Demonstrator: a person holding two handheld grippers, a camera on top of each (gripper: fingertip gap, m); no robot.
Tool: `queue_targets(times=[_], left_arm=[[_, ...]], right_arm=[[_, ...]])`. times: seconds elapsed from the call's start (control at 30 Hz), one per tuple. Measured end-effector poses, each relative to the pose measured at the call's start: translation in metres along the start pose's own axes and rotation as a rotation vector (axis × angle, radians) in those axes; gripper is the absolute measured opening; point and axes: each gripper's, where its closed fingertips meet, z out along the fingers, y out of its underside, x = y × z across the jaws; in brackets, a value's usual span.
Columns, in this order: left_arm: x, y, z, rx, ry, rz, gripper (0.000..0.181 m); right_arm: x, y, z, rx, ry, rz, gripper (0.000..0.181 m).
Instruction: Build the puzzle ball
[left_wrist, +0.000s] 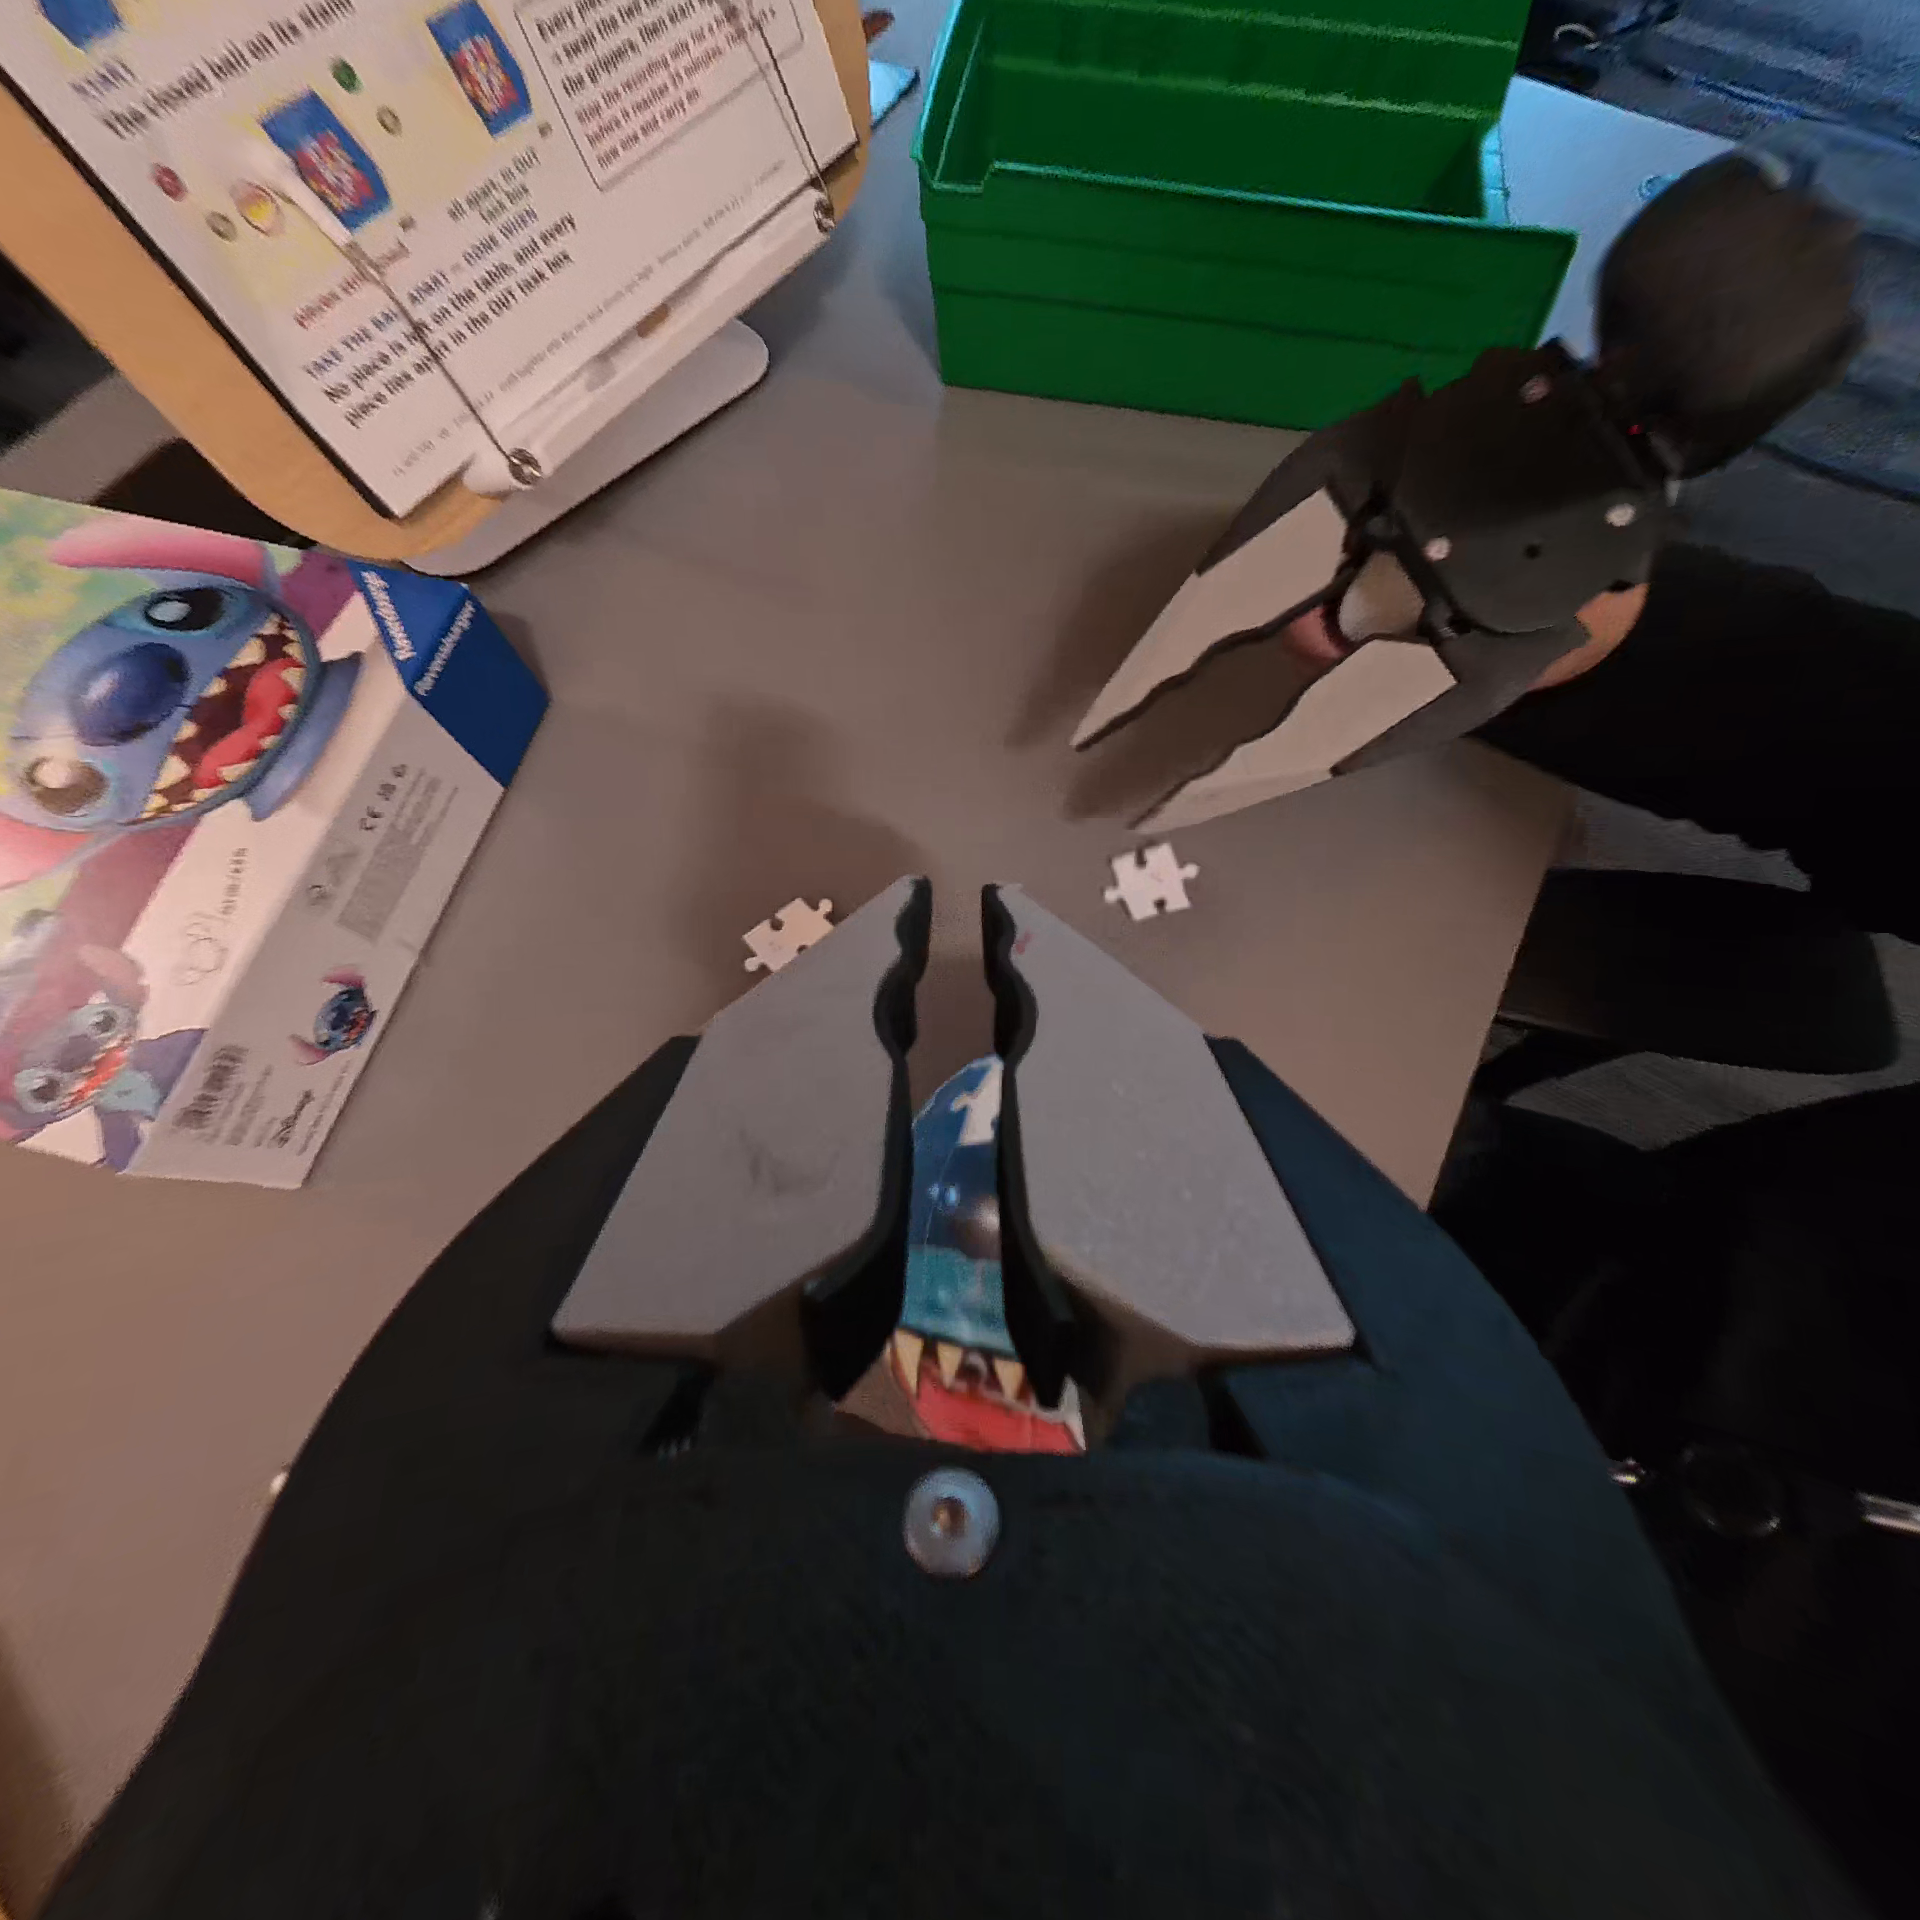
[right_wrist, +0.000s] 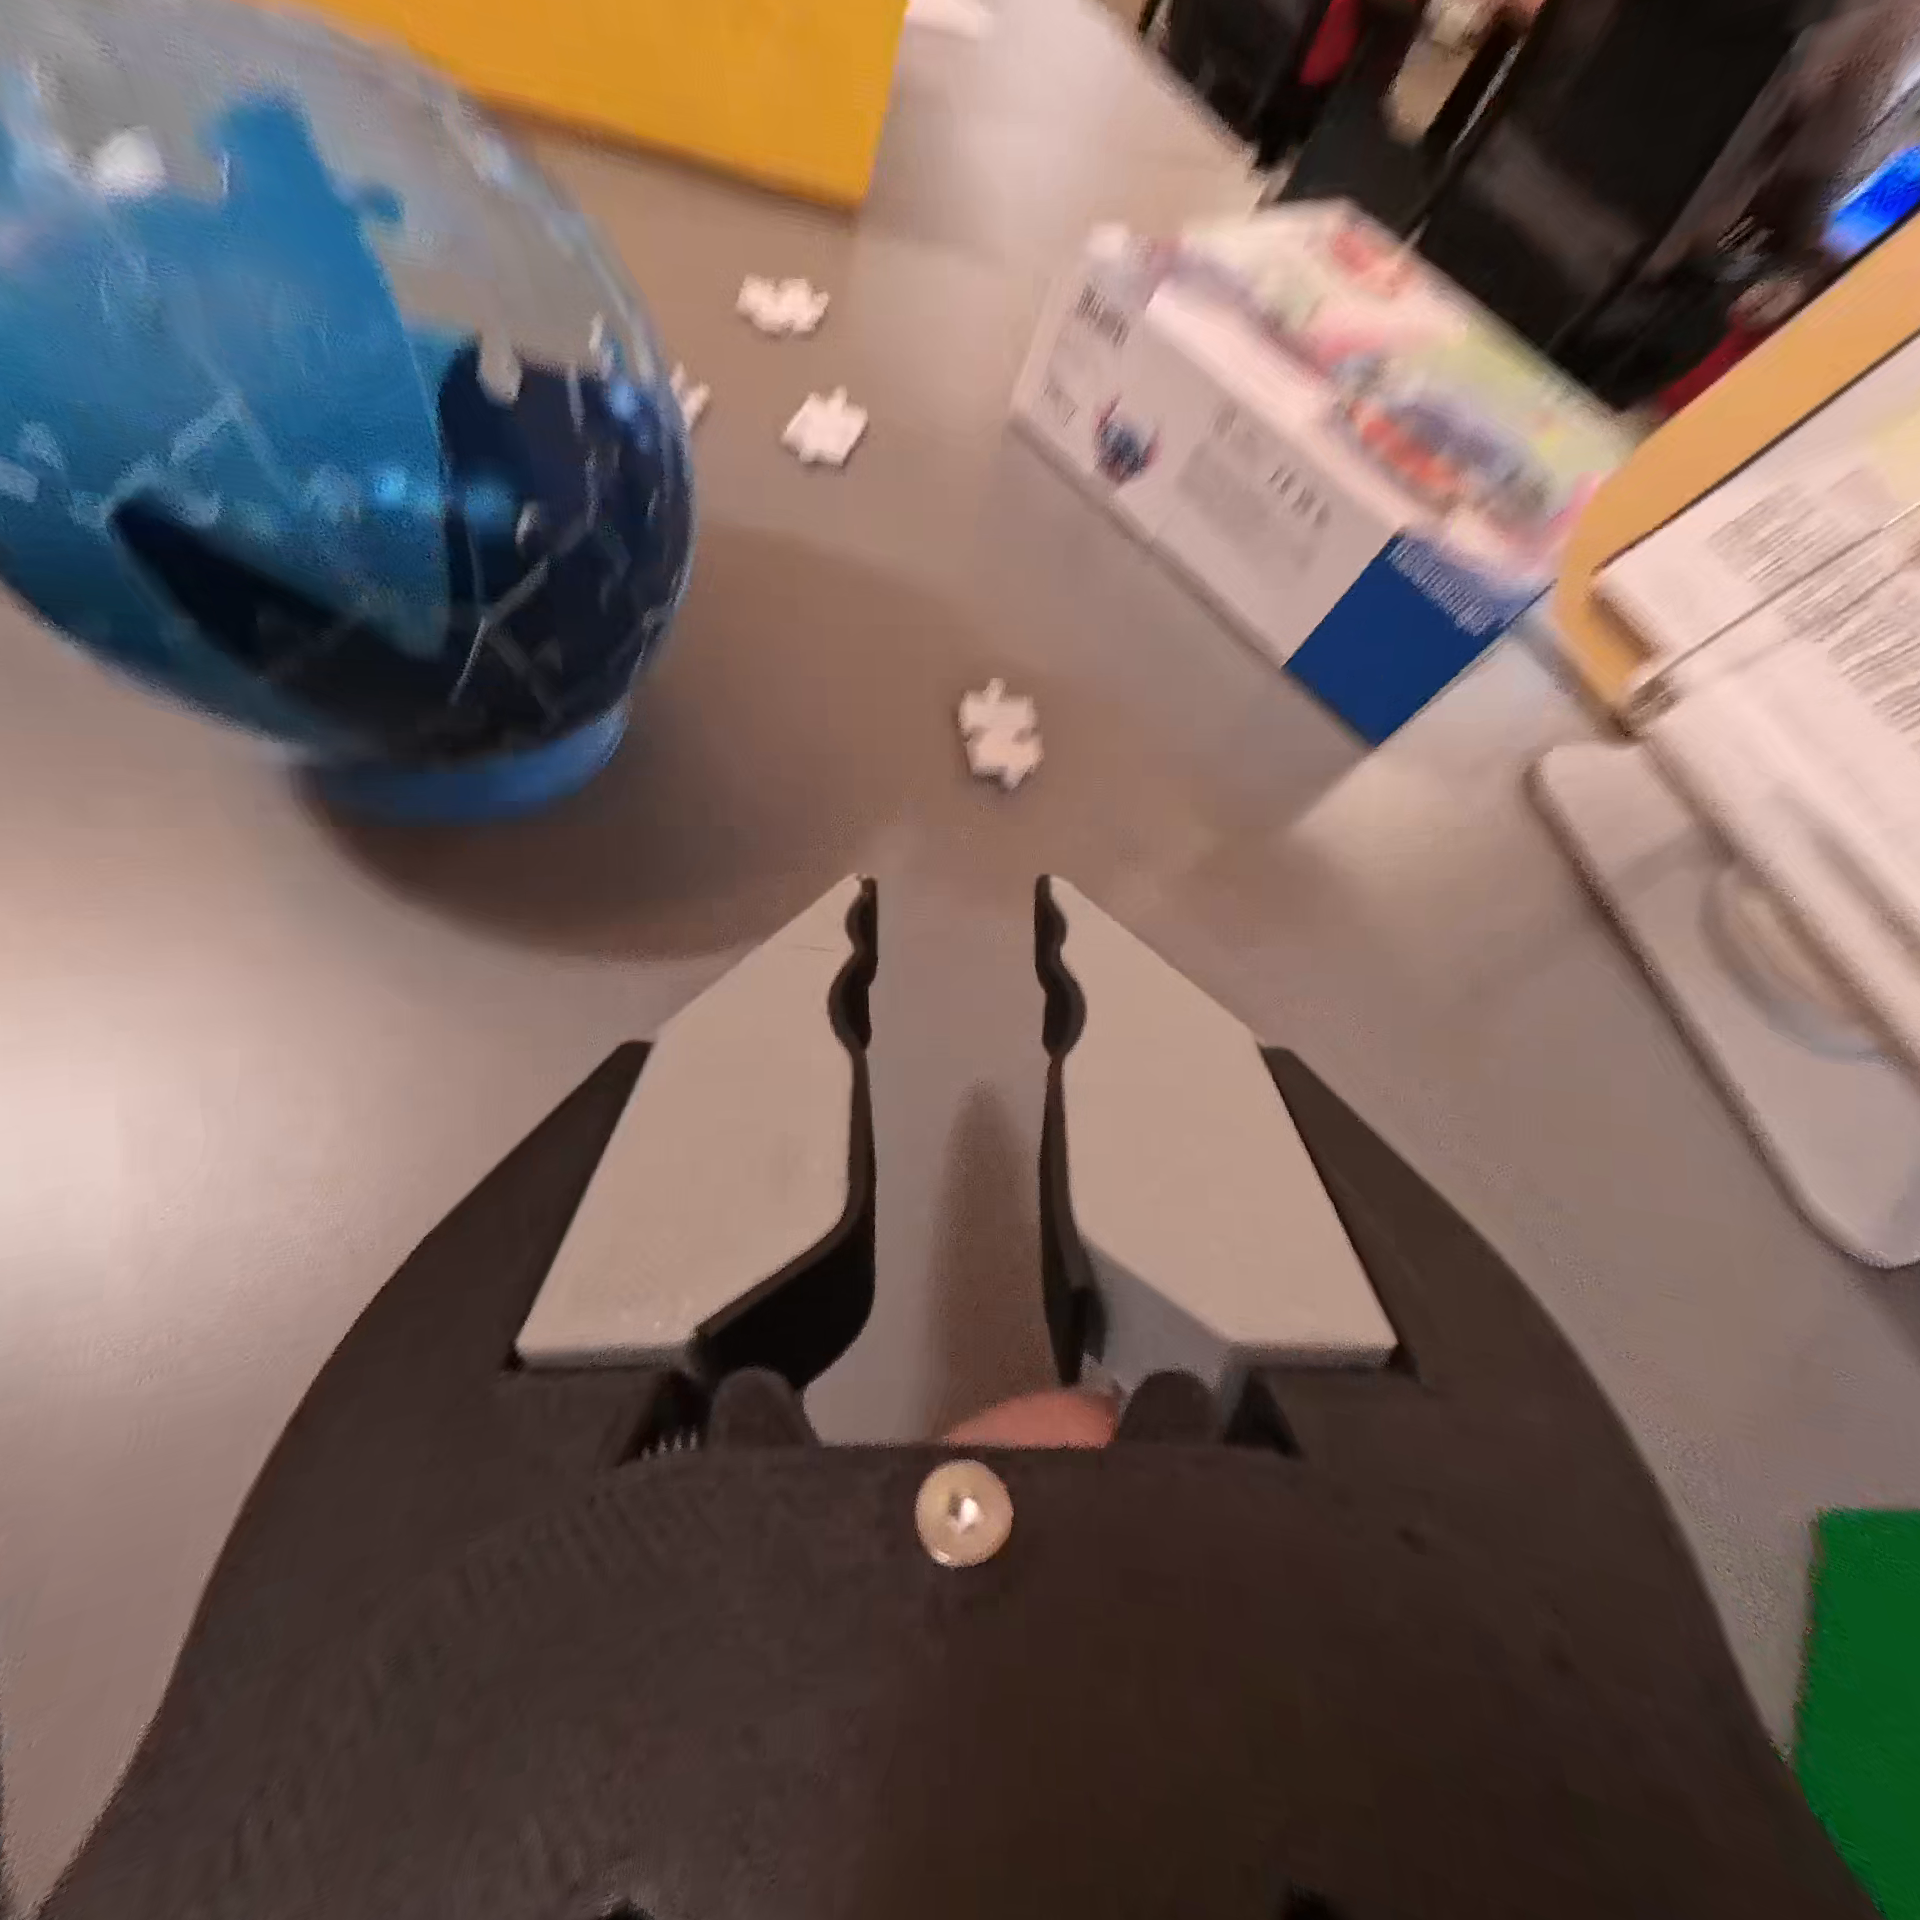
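The right tool (right_wrist: 954, 914), released and empty, points at a white jigsaw piece (right_wrist: 1000, 730) lying straight ahead on the grey counter (right_wrist: 312, 1091); the blue, partly built puzzle ball (right_wrist: 343, 416) stands to its left. The left tool (left_wrist: 956, 914) is nearly clenched, empty.

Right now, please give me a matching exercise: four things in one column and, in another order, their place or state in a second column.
1. puzzle ball
2. green bin
3. right gripper
4. puzzle box

a. open, holding nothing
b. on a blue stand
c. lying flat on the table
d. at the table's far edge

Pairs: 1-b, 2-d, 3-a, 4-c
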Motion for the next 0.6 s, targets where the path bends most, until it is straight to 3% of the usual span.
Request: queue_targets(times=[0.17,0.33,0.53,0.6], left_arm=[[0.006,0.013,-0.043,0.070,-0.057,0.011,0.014],[0.024,0.036,-0.072,0.124,-0.067,0.002,0.015],[0.047,0.053,-0.085,0.131,-0.094,0.043,0.017],[0.054,0.058,-0.087,0.120,-0.098,0.066,0.018]], right_arm=[[-0.017,0.047,-0.013,-0.110,-0.051,0.004,0.036],[-0.018,0.062,-0.020,-0.157,-0.048,-0.042,0.040],[-0.020,0.065,0.003,-0.172,-0.100,0.014,0.052],[-0.024,0.064,0.007,-0.173,-0.147,0.019,0.040]])
